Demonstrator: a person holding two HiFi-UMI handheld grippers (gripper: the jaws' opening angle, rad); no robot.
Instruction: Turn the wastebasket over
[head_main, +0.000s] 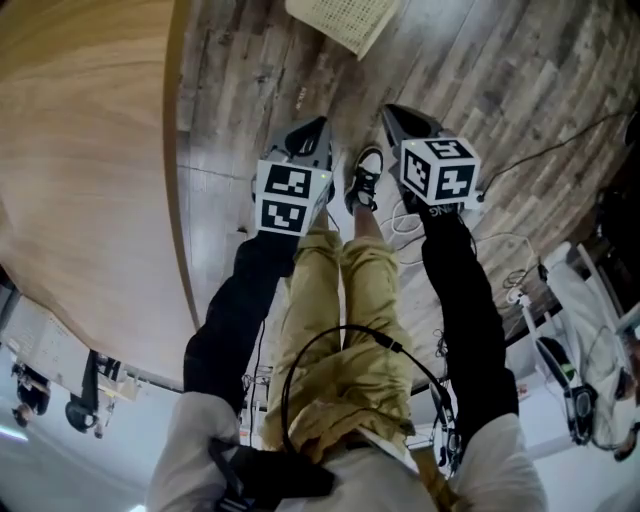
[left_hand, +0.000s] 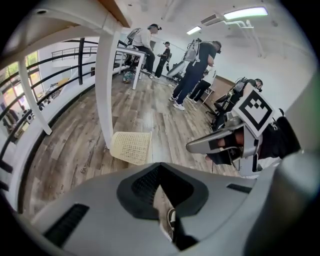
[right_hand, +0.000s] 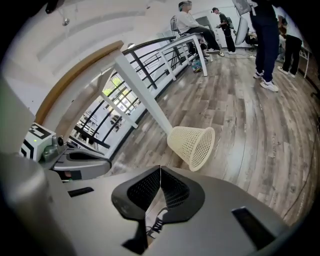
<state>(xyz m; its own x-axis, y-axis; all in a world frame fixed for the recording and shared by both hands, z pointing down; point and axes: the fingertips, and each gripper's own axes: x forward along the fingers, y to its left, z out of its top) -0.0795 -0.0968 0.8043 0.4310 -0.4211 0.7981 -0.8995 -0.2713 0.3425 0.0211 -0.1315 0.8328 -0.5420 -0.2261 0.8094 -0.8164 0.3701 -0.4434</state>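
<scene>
The wastebasket (head_main: 345, 20) is a cream mesh bin lying on its side on the wood floor, ahead of the person's feet. In the left gripper view the wastebasket (left_hand: 131, 147) rests against a white table leg (left_hand: 106, 85). In the right gripper view the wastebasket (right_hand: 192, 145) shows its open mouth turned to the right. My left gripper (head_main: 318, 125) and right gripper (head_main: 392, 112) hang side by side above the floor, pointing down and forward, short of the bin. The left gripper (left_hand: 160, 172) is shut and holds nothing, and so does the right gripper (right_hand: 160, 172).
A round wooden table top (head_main: 80, 150) fills the left side. The person's shoe (head_main: 366, 178) stands between the grippers. Cables (head_main: 520, 150) trail over the floor at the right. Several people (left_hand: 197, 65) stand far back, and a railing (right_hand: 150, 65) runs along the room's edge.
</scene>
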